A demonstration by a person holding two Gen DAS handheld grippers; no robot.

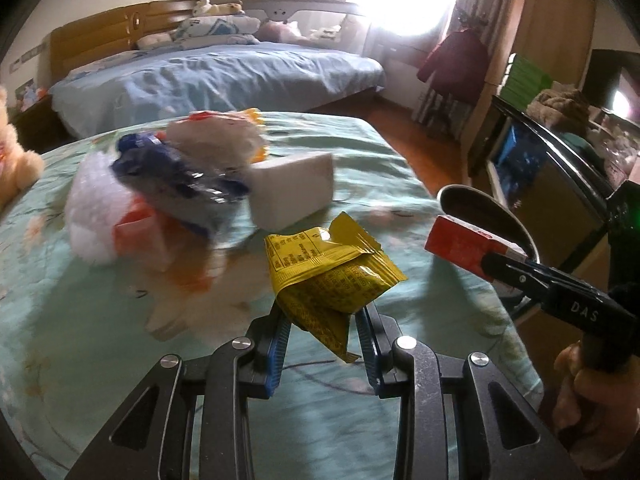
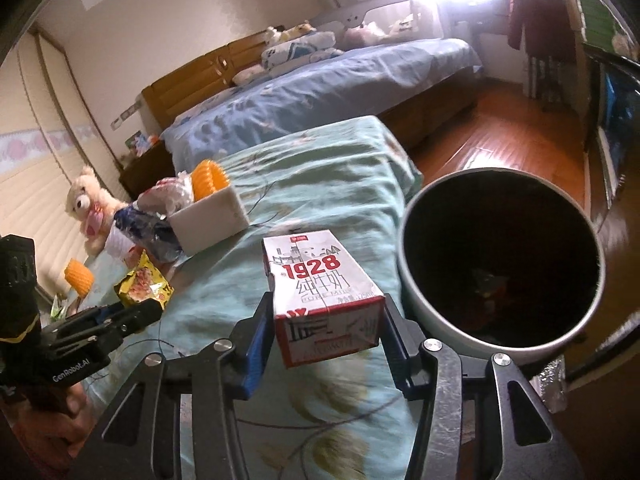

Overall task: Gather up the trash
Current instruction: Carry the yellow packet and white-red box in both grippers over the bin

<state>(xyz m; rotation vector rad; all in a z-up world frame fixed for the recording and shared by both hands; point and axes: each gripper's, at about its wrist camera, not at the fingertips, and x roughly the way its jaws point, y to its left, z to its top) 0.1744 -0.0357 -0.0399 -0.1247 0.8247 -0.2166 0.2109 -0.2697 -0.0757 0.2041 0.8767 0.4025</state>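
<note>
Crumpled yellow wrapper (image 1: 332, 276), upright milk carton (image 2: 324, 296)

- Blue bed (image 2: 320, 96) stands beyond the green quilt (image 2: 320, 168).
- Teddy bear (image 2: 90, 208) sits at the quilt's left edge.
- White box (image 2: 208, 216) rests on the quilt.

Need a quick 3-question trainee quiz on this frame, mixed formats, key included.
1. True or false: the left tool grips a yellow snack wrapper.
2. What does the right tool hold? A) milk carton B) teddy bear C) white box
3. Fill in: the trash bin stands beside the bed, on the ___ tool's side.

Key: 1 true; 2 A; 3 right.
</note>
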